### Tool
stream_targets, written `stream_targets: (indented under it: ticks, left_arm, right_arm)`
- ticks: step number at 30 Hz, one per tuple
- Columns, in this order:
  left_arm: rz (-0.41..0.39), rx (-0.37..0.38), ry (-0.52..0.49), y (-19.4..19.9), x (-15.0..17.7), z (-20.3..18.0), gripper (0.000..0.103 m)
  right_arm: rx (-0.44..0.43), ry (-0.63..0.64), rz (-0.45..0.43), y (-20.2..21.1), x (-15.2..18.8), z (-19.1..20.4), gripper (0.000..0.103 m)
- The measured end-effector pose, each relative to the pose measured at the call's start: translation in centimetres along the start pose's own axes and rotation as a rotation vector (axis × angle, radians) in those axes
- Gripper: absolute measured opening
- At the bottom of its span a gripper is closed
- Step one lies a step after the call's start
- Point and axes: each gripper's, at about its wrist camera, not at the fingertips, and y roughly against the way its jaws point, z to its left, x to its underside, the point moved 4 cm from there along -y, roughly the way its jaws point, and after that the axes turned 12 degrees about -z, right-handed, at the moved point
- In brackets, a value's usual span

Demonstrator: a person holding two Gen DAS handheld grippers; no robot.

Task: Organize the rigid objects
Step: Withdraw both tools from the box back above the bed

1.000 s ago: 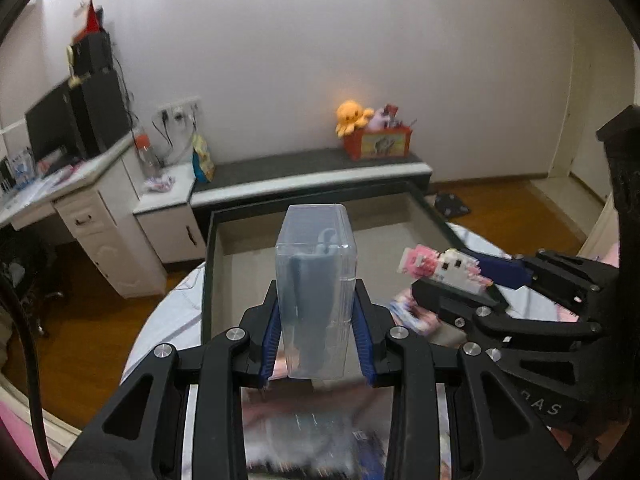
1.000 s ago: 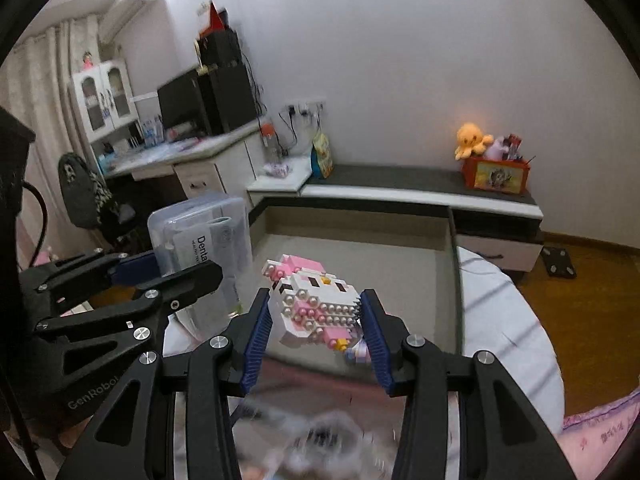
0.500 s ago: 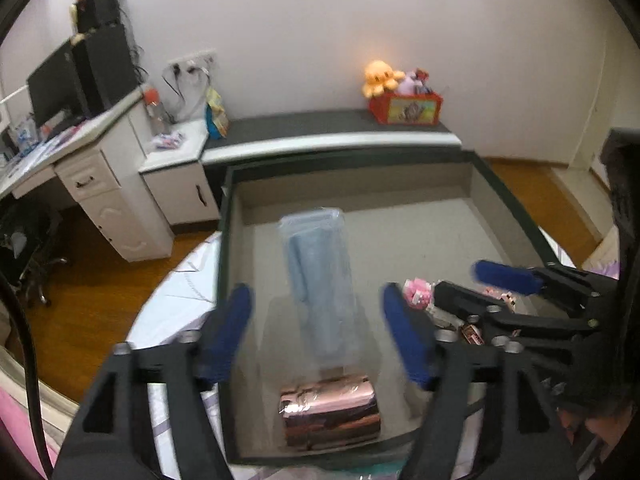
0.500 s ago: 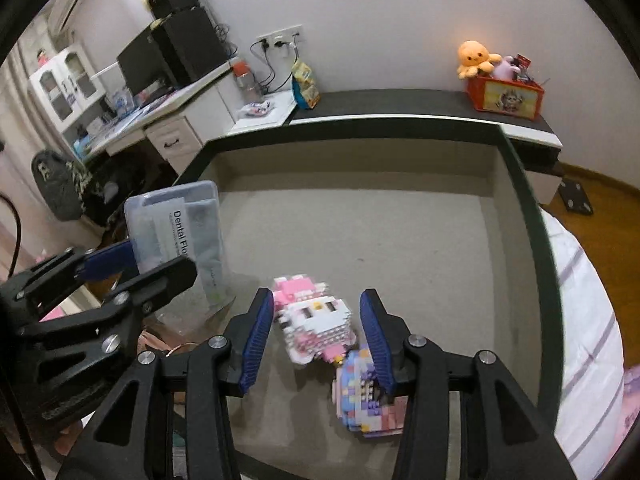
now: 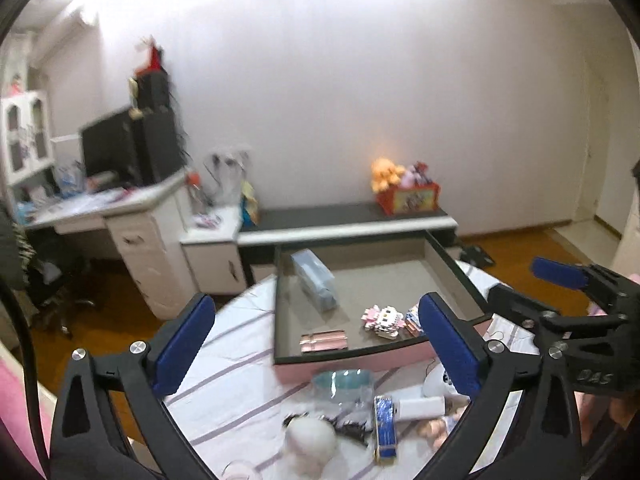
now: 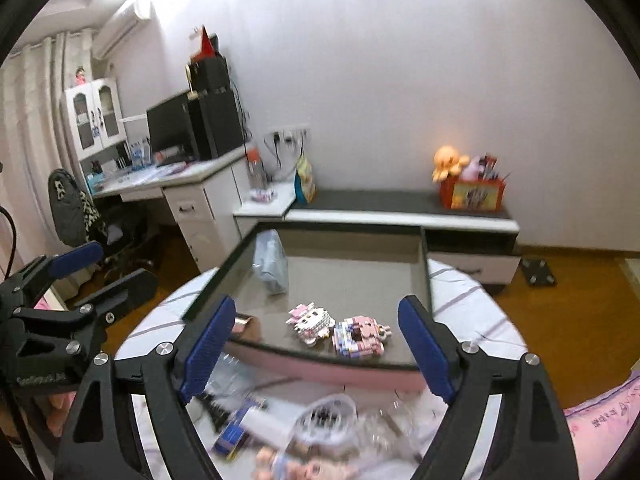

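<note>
Hovering wide apart, the left hand-held gripper (image 5: 320,344) and the right hand-held gripper (image 6: 320,340) are both gaping with nothing between their blue pads. Below them, loose clutter is lying blurred on the striped tabletop (image 5: 240,368), just in front of the tray (image 6: 320,350). Inside the tray, near its front wall, the pink-and-white block figure (image 6: 311,322) is sitting beside a second block toy (image 6: 362,336); farther back, the clear plastic case (image 5: 314,280) is lying by the tray's left wall.

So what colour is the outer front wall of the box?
Pink, under a dark rim; the box's front wall shows best in the right wrist view.
</note>
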Motion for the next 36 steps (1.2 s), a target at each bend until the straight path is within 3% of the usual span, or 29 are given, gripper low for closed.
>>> stream_targets:
  ticks: [5, 9, 16, 17, 25, 36]
  left_arm:
    - [-0.039, -0.006, 0.023, 5.7, 0.3, -0.1, 0.103]
    - [-0.069, -0.01, 0.025, 9.8, 0.7, -1.0, 0.103]
    - [-0.11, -0.019, 0.056, 14.3, 1.1, -1.6, 0.103]
    - [-0.117, -0.019, 0.054, 14.7, 1.1, -1.7, 0.103]
    - [-0.204, -0.06, 0.028, 18.0, 0.3, -2.5, 0.103]
    - [-0.216, -0.065, 0.033, 18.3, 0.2, -2.3, 0.103]
  right_arm:
    - [0.035, 0.018, -0.094, 6.4, -0.4, 1.5, 0.089]
    - [0.012, 0.02, -0.128, 9.8, -0.2, 3.1, 0.091]
    - [0.049, 0.036, -0.181, 14.8, 1.4, 4.2, 0.095]
    - [0.069, 0.04, -0.199, 15.7, 1.5, 4.3, 0.103]
    - [0.088, 0.061, -0.272, 19.6, 1.4, 4.9, 0.103]
    - [0.094, 0.067, -0.308, 20.8, 1.0, 4.9, 0.103]
